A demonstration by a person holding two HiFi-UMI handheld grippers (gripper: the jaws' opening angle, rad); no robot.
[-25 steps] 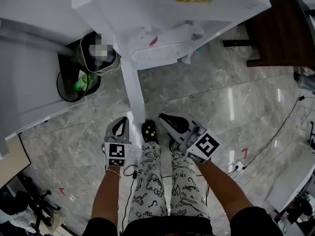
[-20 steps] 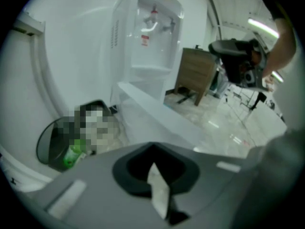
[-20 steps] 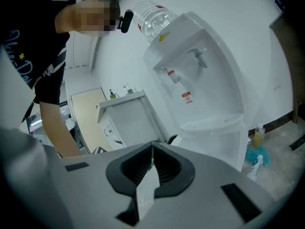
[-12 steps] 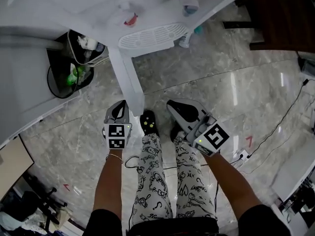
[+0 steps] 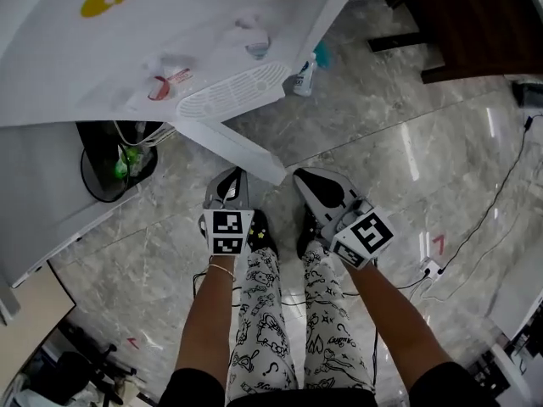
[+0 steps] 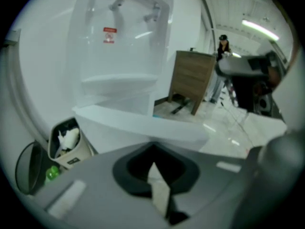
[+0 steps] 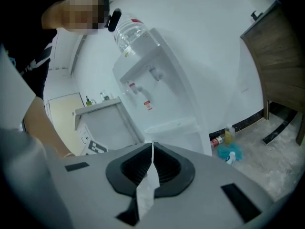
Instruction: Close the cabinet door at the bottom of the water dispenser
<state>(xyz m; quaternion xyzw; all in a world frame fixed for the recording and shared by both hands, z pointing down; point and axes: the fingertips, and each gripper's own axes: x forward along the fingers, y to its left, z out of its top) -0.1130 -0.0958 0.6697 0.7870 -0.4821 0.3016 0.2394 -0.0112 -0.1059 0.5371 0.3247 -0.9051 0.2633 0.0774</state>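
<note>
The white water dispenser [image 5: 170,49] fills the top of the head view, with its drip tray [image 5: 229,91] facing me. Its bottom cabinet door [image 5: 233,147] stands open and swings out toward my feet. My left gripper [image 5: 231,176] is shut and empty, its tip just below the door's outer face; whether it touches I cannot tell. In the left gripper view the door edge [image 6: 138,125] runs across just ahead of the shut left gripper [image 6: 153,147]. My right gripper [image 5: 305,178] is shut and empty, right of the door's free end. The right gripper [image 7: 152,146] points up at the dispenser [image 7: 157,89].
A black bin [image 5: 114,164] and a small waste basket [image 6: 66,144] sit left of the dispenser. Spray bottles [image 5: 304,75] stand on the marble floor at its right. A dark wooden cabinet [image 5: 475,24] is at the far right. Cables [image 5: 492,219] trail across the floor.
My view has swung, so the dispenser now sits further left and the open door lies slanted. The left gripper has moved right, up close to the door. Both grippers stay shut.
</note>
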